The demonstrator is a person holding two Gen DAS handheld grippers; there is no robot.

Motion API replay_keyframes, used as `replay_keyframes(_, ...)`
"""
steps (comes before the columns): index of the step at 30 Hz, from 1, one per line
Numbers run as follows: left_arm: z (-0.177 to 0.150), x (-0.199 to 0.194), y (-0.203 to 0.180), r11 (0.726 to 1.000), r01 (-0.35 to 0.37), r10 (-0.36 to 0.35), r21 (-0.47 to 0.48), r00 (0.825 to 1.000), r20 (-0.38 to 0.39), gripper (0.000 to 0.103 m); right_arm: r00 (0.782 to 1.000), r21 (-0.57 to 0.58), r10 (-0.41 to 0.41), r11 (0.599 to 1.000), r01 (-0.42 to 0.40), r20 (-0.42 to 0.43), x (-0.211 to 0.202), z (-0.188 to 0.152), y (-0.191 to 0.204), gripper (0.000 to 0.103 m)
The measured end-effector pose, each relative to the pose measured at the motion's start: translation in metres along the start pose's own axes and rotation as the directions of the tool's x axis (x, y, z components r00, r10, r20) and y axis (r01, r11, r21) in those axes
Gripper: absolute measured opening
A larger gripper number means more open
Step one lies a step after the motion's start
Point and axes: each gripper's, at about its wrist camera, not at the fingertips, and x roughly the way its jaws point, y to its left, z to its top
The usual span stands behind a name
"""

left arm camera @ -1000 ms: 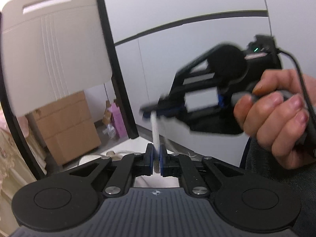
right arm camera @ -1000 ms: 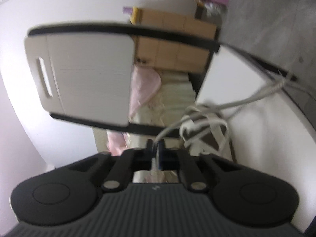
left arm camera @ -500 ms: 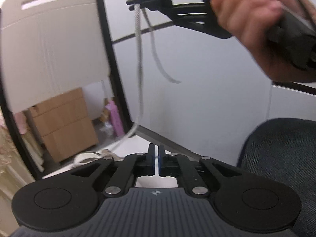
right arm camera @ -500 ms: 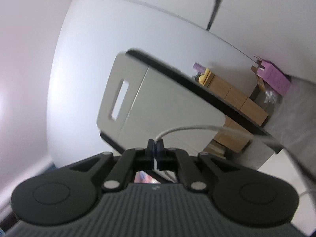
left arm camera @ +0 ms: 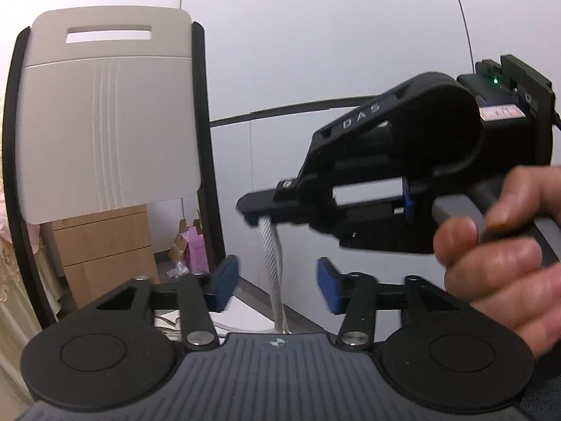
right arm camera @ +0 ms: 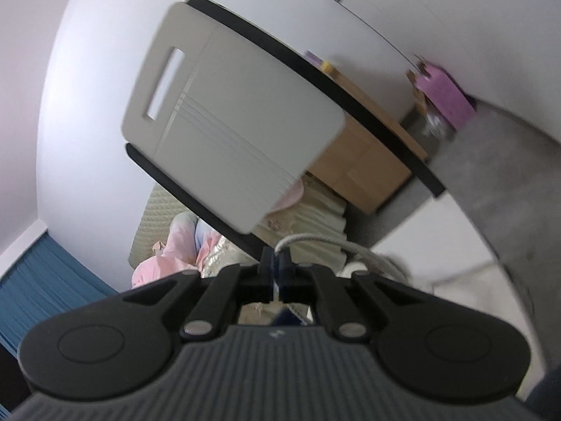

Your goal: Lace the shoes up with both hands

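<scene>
Hanging from the right gripper [left arm camera: 257, 215], whose jaws are clamped on it, the lace [left arm camera: 273, 270] drops between the blue pads [left arm camera: 224, 280] of the left gripper [left arm camera: 277, 282] without touching them. Those jaws have just been opening and stand partly apart above the tabletop [left arm camera: 245, 315].

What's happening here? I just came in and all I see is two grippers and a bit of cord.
A person is lacing a shoe with a handheld gripper in each hand. The right gripper is shut on the white shoelace, which hangs down from its tips. The left gripper has just been opening; the lace runs between its blue pads without being pinched. The shoe itself is barely in view.
</scene>
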Motion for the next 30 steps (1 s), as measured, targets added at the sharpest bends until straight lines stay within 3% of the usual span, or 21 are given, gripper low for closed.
replay_keyframes(1, 0.000, 0.002, -0.001, 1.000, 0.003, -0.003, 0.005, 1.000, -0.006, 0.025, 1.000, 0.007, 0.004, 1.000, -0.004, -0.007, 0.000, -0.003, -0.001, 0.003)
replay_keyframes(3, -0.003, 0.009, 0.000, 1.000, 0.013, -0.012, 0.015, 1.000, -0.026, 0.005, 1.000, 0.009, 0.001, 1.000, -0.001, -0.013, 0.002, -0.007, -0.002, 0.003)
replay_keyframes(8, -0.002, 0.016, 0.001, 1.000, 0.026, -0.026, 0.018, 0.999, -0.033, 0.004, 1.000, 0.052, -0.020, 0.998, 0.019, 0.014, 0.001, -0.003, -0.006, 0.003)
replay_keyframes(17, -0.007, 0.030, -0.008, 0.995, 0.083, -0.079, 0.060, 0.994, -0.070, 0.003, 0.988, 0.078, 0.003, 0.997, -0.015, 0.153, -0.009, 0.026, -0.006, 0.003)
replay_keyframes(23, -0.008, 0.040, -0.006, 0.995, 0.088, -0.084, 0.052, 0.993, -0.079, 0.002, 0.971, 0.003, -0.007, 1.000, 0.007, 0.240, -0.017, 0.060, 0.012, 0.003)
replay_keyframes(30, -0.008, 0.062, 0.008, 0.995, 0.093, -0.090, 0.020, 0.990, -0.111, 0.002, 0.964, -0.095, -0.085, 0.989, 0.112, 0.251, -0.021, 0.090, 0.031, 0.003)
